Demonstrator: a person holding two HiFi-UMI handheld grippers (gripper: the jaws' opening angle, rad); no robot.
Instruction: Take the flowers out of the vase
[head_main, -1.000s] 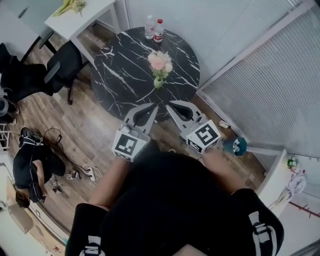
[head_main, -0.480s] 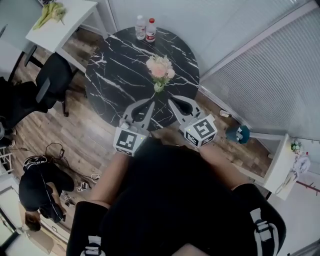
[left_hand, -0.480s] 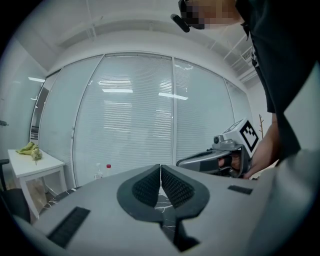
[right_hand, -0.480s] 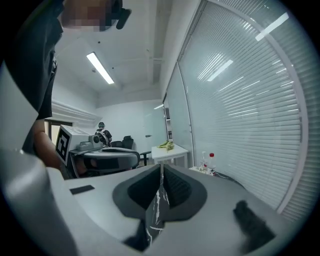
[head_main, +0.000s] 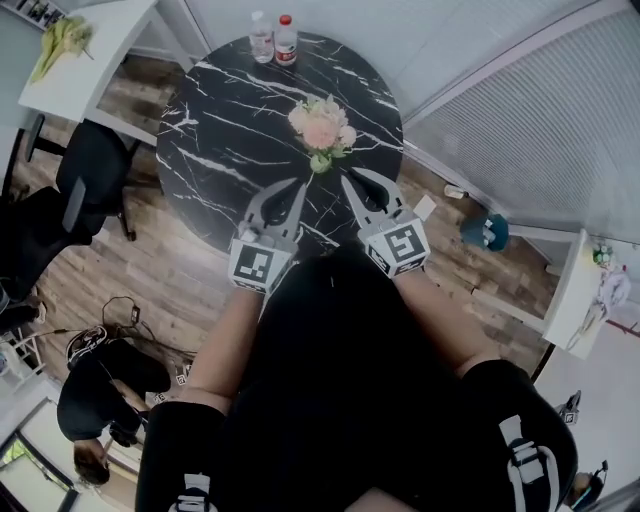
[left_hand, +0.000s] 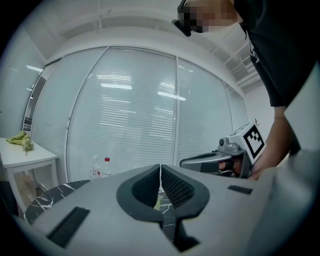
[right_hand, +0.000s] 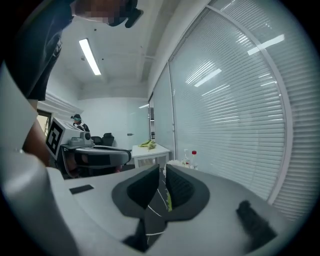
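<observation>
- On the round black bench (head_main: 220, 130), the flowers (head_main: 320, 122) stand upright in a small green vase (head_main: 319, 162), stems running straight up.
- From my left claw (head_main: 299, 185) the vase lies at about one o'clock; from my right claw (head_main: 346, 181), about eleven.
- Both claws are pinched closed on nothing (neither touches the vase) and sit about equally near, just short of it.
</observation>
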